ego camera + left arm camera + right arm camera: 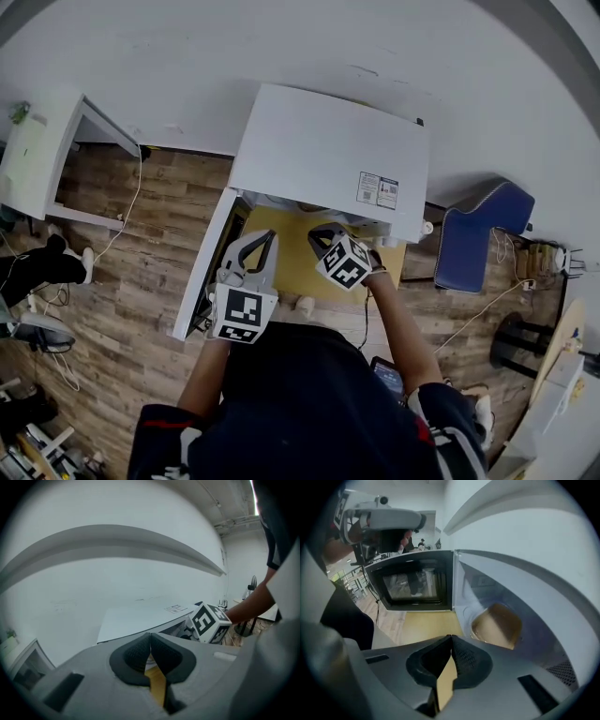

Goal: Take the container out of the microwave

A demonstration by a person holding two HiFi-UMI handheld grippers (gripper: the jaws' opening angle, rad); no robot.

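Inside the boxy white microwave [328, 150] sits a rounded-square brown container [497, 626].

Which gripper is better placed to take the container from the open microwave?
Right, likely. The right gripper faces into the open microwave, with the container just ahead; the left gripper looks over its top. Both are shut.

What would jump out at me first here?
A white microwave stands on a yellow table with its door swung wide open to the left. Inside it sits a brownish container, seen in the right gripper view. Before the opening the person holds the left gripper and the right gripper, both grey, shut and empty.
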